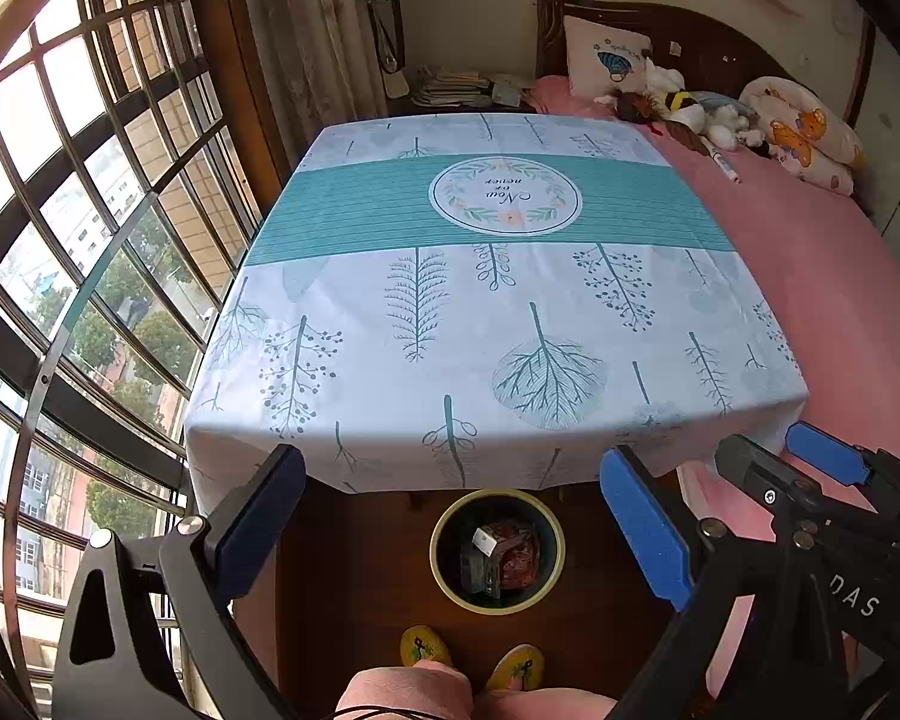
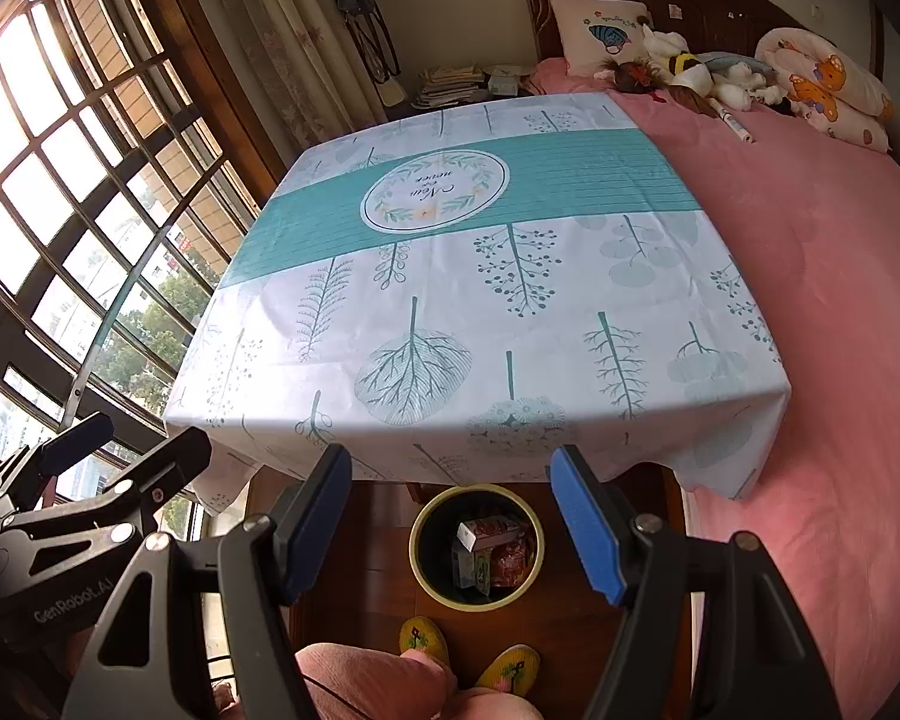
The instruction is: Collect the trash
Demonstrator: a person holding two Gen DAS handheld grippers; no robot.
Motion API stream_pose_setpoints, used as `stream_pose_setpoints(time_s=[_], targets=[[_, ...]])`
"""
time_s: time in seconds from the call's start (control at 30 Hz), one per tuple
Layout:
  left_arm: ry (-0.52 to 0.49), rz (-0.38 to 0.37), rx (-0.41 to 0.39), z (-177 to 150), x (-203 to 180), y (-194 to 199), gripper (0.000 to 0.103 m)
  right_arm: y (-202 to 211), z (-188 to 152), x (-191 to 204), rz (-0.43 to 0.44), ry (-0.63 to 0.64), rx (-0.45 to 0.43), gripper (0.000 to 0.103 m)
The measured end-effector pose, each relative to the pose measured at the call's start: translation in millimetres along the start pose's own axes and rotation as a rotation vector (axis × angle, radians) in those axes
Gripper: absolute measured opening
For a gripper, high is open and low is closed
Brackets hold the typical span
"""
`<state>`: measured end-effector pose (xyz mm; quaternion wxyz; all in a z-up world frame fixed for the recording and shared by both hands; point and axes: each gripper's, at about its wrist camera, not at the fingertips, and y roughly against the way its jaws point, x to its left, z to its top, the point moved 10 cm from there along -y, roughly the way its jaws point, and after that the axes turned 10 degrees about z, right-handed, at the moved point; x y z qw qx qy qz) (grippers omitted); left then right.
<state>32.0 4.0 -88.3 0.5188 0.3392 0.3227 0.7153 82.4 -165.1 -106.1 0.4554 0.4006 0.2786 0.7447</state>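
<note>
Covering table, leaf-print cloth (image 1: 492, 312) beside pink bed (image 1: 840, 300)

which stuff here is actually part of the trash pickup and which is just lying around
Part of the job:
trash bin on the floor, with wrappers and small boxes inside
left gripper, open
right gripper, open

Just lying about:
table under the printed cloth
stuffed toys and pillows on the pink bed
papers by the curtain
yellow slippers

Tablecloth (image 1: 390, 330) white, teal band, leaf prints; bedsheet (image 1: 822, 276) pink; bin (image 1: 497, 551) yellow-rimmed.
</note>
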Motion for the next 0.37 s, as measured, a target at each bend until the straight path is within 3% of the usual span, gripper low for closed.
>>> stream_pose_setpoints(time_s=[0.37], targets=[[-0.006, -0.003, 0.001, -0.2, -0.9, 0.6, 0.098, 0.9, -1.8, -1.5, 0.001, -0.002, 0.002, 0.07]])
